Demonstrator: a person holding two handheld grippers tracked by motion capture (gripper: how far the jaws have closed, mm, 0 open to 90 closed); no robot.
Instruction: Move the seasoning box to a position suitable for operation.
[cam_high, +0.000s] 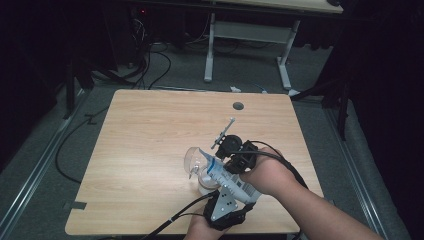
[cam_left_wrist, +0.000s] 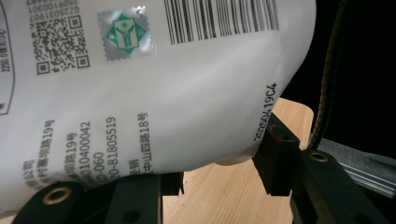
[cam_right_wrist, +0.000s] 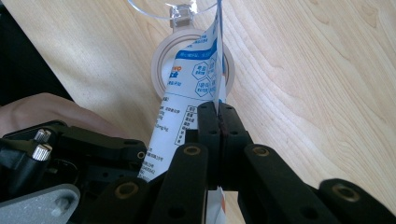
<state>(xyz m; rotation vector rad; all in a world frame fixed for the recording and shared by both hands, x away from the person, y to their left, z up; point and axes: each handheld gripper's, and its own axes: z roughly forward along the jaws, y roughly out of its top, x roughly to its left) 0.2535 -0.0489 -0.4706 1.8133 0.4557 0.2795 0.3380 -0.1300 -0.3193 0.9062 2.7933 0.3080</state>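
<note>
Worktop (cam_high: 150, 150): we see a light wooden top with a round cable hole (cam_high: 238, 106) near its far edge.
Pouch (cam_high: 222, 172): we see a white pouch with blue print, held up above the near right part of the worktop, over a jar; its back carries a barcode (cam_left_wrist: 219, 18), a QR code (cam_left_wrist: 58, 39) and a green seal (cam_left_wrist: 125, 35).
Jar (cam_right_wrist: 161, 63): we see a white, round-mouthed container standing on the worktop directly below the pouch's lower end.
Lid (cam_high: 192, 157): we see a clear, hinged lid swung open on the jar's far left side.
Right gripper (cam_right_wrist: 219, 119): we find its jaws clenched on the thin sealed edge of the pouch, pads pressed together with the film between them.
Left gripper (cam_left_wrist: 215, 175): we find its jaws set partly apart at either side of the pouch's bulging body; the right-hand jaw lies against the pouch, while at the other jaw we cannot tell contact.
Hands: we see both hands close together at the near right edge, the left gripper (cam_high: 227, 202) nearest us and the right gripper (cam_high: 235, 150) just beyond it.
</note>
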